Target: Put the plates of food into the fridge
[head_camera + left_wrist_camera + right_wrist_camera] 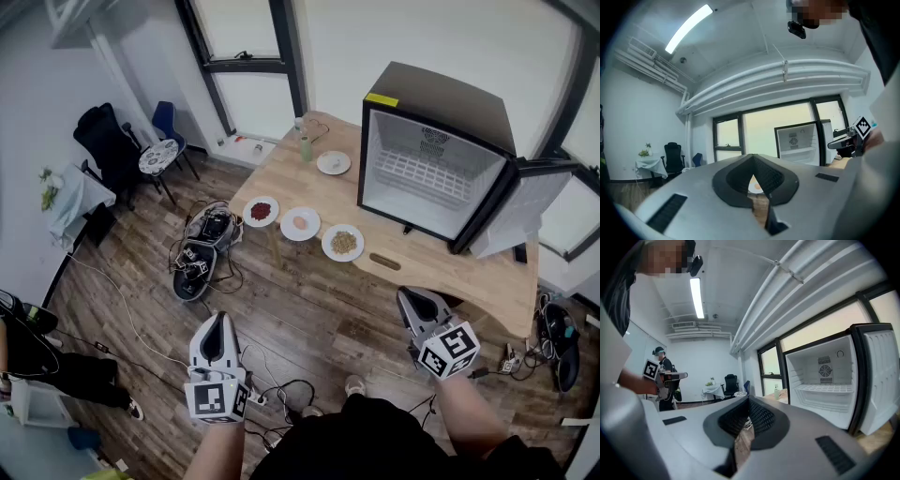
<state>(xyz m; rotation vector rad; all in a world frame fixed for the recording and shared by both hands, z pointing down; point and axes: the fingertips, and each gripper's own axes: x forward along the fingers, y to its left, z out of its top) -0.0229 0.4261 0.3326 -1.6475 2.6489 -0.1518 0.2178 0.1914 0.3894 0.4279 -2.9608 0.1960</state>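
**Four plates out on the table, fridge open, both grippers closed**

Three plates of food sit in a row near the front of the wooden table. One is a plate with dark red food, the next a plate with a pale pink piece. The third, a plate with yellow-brown food, lies closest to the fridge. A fourth white plate lies further back, near a green bottle. All four are outside the fridge, which stands on the table's right part with its door swung wide and a wire shelf showing inside.

You hold your left gripper over the wooden floor, well short of the table, its jaws pressed together on nothing. Your right gripper hangs just before the table's front edge, its jaws likewise pressed together and empty.
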